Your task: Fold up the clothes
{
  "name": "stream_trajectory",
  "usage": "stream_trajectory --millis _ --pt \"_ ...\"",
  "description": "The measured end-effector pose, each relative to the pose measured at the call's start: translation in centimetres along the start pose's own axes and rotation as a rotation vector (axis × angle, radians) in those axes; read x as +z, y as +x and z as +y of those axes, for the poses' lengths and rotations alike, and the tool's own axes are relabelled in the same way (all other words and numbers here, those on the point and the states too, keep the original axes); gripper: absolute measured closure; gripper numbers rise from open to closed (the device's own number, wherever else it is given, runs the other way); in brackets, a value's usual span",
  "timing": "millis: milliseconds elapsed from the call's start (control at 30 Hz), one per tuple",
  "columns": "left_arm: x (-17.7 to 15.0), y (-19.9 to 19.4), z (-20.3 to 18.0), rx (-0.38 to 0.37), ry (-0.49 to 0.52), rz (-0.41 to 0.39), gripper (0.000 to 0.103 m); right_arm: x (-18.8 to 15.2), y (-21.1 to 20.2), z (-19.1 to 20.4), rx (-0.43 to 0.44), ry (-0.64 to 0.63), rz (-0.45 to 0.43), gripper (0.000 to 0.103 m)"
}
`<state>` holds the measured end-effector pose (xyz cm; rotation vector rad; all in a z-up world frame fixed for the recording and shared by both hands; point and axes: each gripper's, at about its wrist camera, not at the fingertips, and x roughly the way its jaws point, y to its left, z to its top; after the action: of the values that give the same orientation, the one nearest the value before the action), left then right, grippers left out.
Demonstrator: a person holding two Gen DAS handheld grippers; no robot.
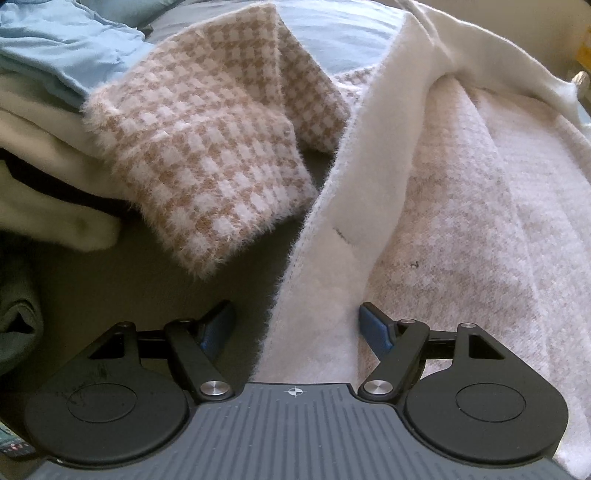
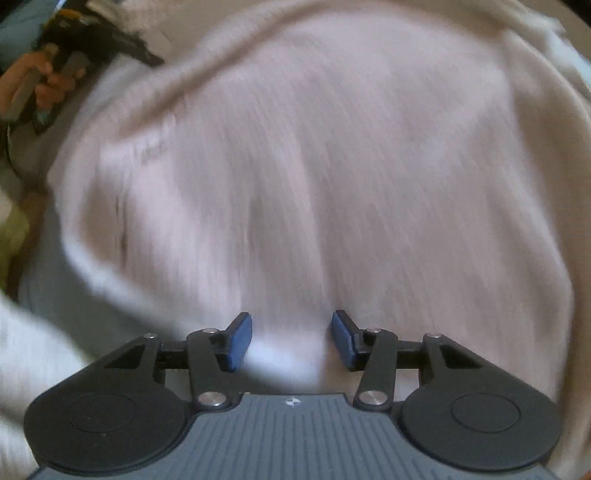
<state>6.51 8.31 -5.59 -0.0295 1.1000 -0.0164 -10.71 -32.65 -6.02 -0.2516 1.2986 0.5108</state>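
Observation:
A fuzzy cardigan lies spread out, its faint pink-white inner side [image 1: 461,206] facing up with a white front band [image 1: 354,206] along its edge. One sleeve [image 1: 207,155], tan and white houndstooth, is folded out to the left. My left gripper [image 1: 297,325] is open, its blue pads either side of the white band's lower end. In the right wrist view the same pale knit [image 2: 314,166] fills the frame, blurred by motion. My right gripper [image 2: 291,338] is open just over the fabric, a low fold between its pads.
A stack of cream clothes [image 1: 40,147] and light blue clothes [image 1: 55,40] sits at the left, with a dark green garment [image 1: 18,314] below it. A light blue sheet [image 1: 332,33] shows behind. A person's hand [image 2: 48,85] holding the other gripper appears at upper left.

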Motion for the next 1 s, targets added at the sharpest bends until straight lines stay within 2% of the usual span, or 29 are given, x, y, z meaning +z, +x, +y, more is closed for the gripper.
stream_trajectory --millis 100,133,200,333,633,667,767,833,933,1000 --pt "0.0 0.2 -0.4 0.007 0.003 -0.001 0.029 -0.9 -0.9 0.3 -0.045 0.003 0.051 0.055" --pt "0.0 0.4 -0.5 0.010 0.004 -0.002 0.029 -0.4 -1.2 0.4 -0.060 -0.007 0.030 0.055" --pt "0.0 0.5 -0.8 0.017 0.008 -0.001 0.029 1.8 -2.2 0.7 -0.052 -0.024 -0.069 0.055" --pt "-0.1 0.4 -1.2 0.035 0.024 -0.001 0.029 8.7 -1.9 1.3 -0.019 -0.032 -0.286 0.055" --pt "0.2 0.7 -1.6 0.052 0.033 0.003 0.028 27.0 8.1 1.9 -0.090 -0.100 -0.418 0.055" --pt "0.2 0.7 -1.6 0.047 0.032 0.003 0.028 27.9 8.8 1.4 -0.073 -0.092 -0.400 0.055" --pt "0.3 0.9 -1.2 0.029 0.028 0.007 0.027 27.2 9.1 0.0 -0.047 -0.134 -0.395 0.055" --pt "0.5 1.1 -0.8 0.012 0.018 0.013 0.025 25.9 8.4 -1.9 -0.067 -0.133 -0.385 0.055" --pt "0.8 1.5 -0.3 -0.013 -0.003 0.020 0.025 23.3 6.9 -6.5 -0.120 -0.057 -0.363 0.055" --pt "0.7 1.5 -0.2 -0.017 -0.003 0.015 0.025 22.1 5.6 -9.3 -0.187 0.018 -0.350 0.056"
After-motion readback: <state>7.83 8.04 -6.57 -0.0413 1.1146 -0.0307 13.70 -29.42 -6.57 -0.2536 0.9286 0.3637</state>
